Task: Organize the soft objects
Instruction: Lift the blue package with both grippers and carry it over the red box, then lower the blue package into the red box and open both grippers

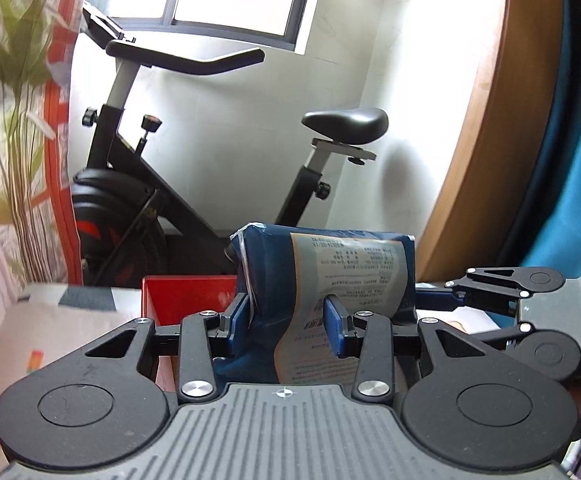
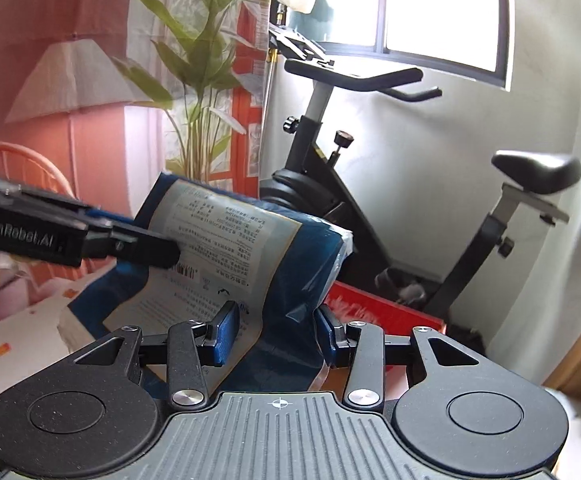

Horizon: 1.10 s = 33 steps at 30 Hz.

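Note:
A soft dark blue plastic pack with a beige printed label [image 1: 330, 272] is held up in the air by both grippers. My left gripper [image 1: 288, 316] is shut on one end of the pack, its blue pads pressing into the wrap. My right gripper [image 2: 276, 330] is shut on the other end of the same pack [image 2: 246, 248]. The left gripper also shows in the right wrist view [image 2: 90, 236], reaching in from the left onto the label. The right gripper shows at the right edge of the left wrist view [image 1: 502, 292].
A red box [image 1: 186, 300] sits just below and behind the pack, also in the right wrist view [image 2: 374, 312]. A black exercise bike [image 1: 138, 184] stands by the white wall. A patterned cloth surface [image 1: 50, 332] lies at left. A leafy plant [image 2: 198, 80] and a curved wooden board [image 1: 490, 140] flank the scene.

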{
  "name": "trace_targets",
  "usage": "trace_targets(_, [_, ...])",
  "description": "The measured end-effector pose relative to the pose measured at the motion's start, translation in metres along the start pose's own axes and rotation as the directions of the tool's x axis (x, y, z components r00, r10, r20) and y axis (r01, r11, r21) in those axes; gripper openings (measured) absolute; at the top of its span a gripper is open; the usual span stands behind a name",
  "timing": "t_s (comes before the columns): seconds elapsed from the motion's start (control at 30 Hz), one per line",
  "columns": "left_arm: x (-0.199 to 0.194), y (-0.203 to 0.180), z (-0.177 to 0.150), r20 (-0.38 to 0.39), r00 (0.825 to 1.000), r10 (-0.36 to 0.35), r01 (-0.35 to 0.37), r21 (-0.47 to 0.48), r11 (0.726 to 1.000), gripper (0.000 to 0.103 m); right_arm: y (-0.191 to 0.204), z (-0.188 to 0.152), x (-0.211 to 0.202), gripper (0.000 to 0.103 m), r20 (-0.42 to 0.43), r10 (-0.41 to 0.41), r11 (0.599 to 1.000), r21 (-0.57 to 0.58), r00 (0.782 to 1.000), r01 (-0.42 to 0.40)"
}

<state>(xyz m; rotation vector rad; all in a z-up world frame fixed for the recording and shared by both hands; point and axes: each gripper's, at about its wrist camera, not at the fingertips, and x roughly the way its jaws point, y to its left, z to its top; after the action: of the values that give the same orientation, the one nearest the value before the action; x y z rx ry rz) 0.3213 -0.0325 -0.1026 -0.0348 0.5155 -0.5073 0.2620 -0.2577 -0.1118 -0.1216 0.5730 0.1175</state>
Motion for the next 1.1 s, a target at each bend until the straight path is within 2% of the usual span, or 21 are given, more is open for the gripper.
trace_targets(0.23, [0.060,0.007,-0.007,-0.081,0.997,0.018,-0.017,0.009,1.000,0.042,-0.015,-0.011,0.062,0.039,-0.075,-0.081,0.994,-0.080,0.994,0.075])
trace_targets(0.4, [0.093,0.011,-0.023,-0.189,0.981,0.031,-0.026,0.030,0.999,0.039,-0.015,-0.031,0.093,0.039,-0.158,-0.105,0.991,-0.095,0.982,0.091])
trace_targets(0.57, [0.104,0.016,-0.035,-0.277,0.960,0.028,-0.026,0.013,1.000,0.038,-0.012,-0.048,0.112,0.039,-0.244,-0.096,0.994,-0.078,0.965,0.080])
trace_targets(0.7, [0.106,0.020,-0.040,-0.334,0.942,0.029,-0.025,0.017,1.000,0.038,-0.011,-0.058,0.123,0.039,-0.327,-0.071,0.998,-0.022,0.942,0.067])
trace_targets(0.83, [0.110,0.021,-0.045,-0.361,0.931,0.047,-0.040,0.027,0.999,0.038,-0.013,-0.065,0.131,0.039,-0.379,-0.065,0.996,0.039,0.923,0.086])
trace_targets(0.97, [0.107,0.019,-0.047,-0.356,0.931,0.076,-0.069,0.035,0.997,0.038,-0.018,-0.067,0.128,0.042,-0.386,-0.088,0.987,0.093,0.918,0.134])
trace_targets(1.03, [0.099,0.018,-0.044,-0.324,0.944,0.060,-0.051,0.035,0.998,0.038,-0.018,-0.065,0.123,0.043,-0.375,-0.103,0.984,0.098,0.921,0.150])
trace_targets(1.1, [0.085,0.015,-0.043,-0.281,0.958,0.058,-0.049,0.039,0.998,0.042,-0.020,-0.062,0.112,0.045,-0.346,-0.103,0.984,0.102,0.933,0.146])
